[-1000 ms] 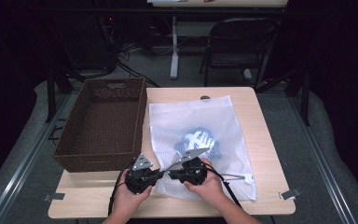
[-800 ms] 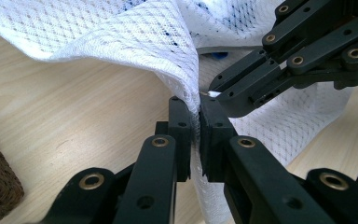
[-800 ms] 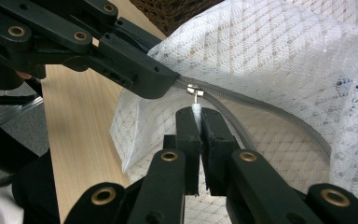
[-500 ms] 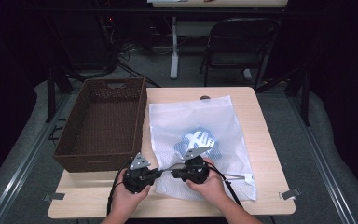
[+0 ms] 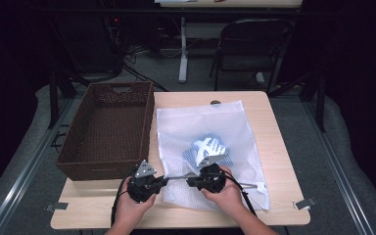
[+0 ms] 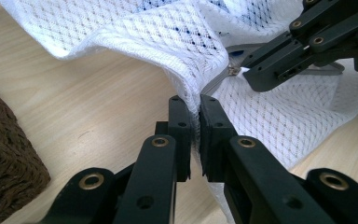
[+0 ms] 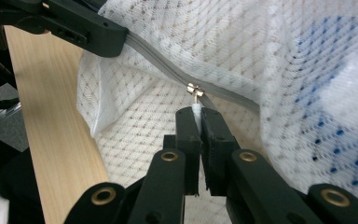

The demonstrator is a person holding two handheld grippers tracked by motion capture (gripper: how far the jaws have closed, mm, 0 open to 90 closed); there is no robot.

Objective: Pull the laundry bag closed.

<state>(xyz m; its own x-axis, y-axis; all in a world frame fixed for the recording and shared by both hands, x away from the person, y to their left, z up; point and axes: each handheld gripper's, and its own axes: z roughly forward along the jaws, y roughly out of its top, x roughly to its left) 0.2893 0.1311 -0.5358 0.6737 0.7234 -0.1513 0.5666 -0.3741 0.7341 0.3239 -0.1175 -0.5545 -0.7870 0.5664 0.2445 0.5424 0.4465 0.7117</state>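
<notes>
Black claws point(image 6: 195, 135), brass rivets, grey three-cornered plates, black cables.

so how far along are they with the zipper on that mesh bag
Done: the blue-and-white item is already inside the white mesh bag. In hand: the left tool pinches the bag's edge beside the zipper, and the right tool is clamped on the zipper pull. Which way the zipper is travelling I cannot tell. The brown basket beside the bag holds nothing.

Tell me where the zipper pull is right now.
In the right gripper view the zipper pull sits mid-frame, pinched by the right gripper, at the mesh bag edge nearest the person.
</notes>
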